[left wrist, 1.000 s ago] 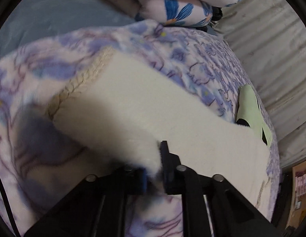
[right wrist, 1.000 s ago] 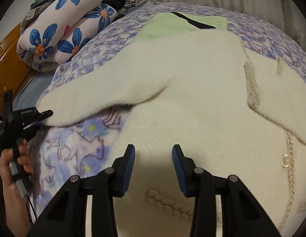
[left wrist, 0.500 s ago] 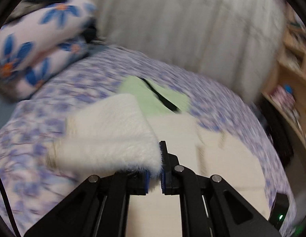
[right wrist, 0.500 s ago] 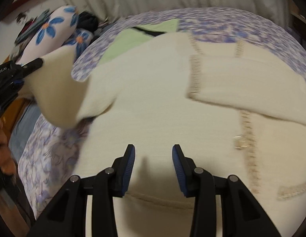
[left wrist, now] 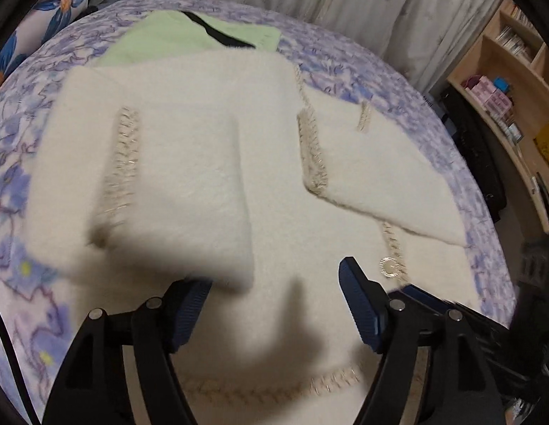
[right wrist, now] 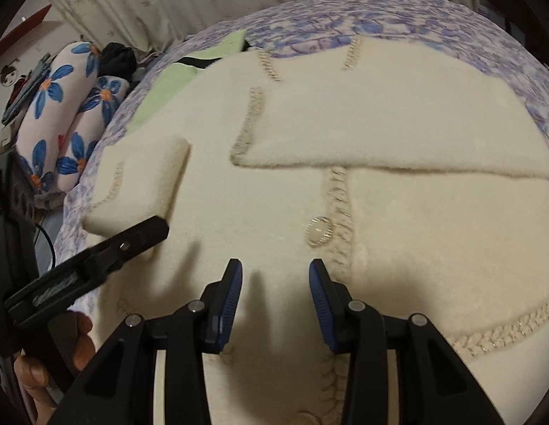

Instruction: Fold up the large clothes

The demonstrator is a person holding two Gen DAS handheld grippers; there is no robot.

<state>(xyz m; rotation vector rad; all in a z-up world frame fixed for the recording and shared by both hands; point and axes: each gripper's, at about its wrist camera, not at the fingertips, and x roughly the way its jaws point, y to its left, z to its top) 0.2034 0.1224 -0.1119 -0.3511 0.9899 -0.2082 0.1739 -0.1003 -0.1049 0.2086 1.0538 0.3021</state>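
Cream fleece cardigan (right wrist: 398, 191) spread on floral bedspread (left wrist: 345, 56), both sleeves folded across its front, left gripper (left wrist: 274, 304) jaws just opened off left sleeve (left wrist: 175, 177), right gripper (right wrist: 274, 304) jaws apart, empty, widening slightly above hem

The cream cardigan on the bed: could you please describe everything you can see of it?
The cream cardigan looks thick and fleecy, edged with pale braided trim and fastened by a round pearly button on its front placket. It lies spread flat on the purple floral bedspread, partly covering a light green garment. Both sleeves are folded inward across the body; the left sleeve lies just ahead of the left gripper, whose jaws have just been opening, with nothing pinched. The right gripper hovers open above the hem.
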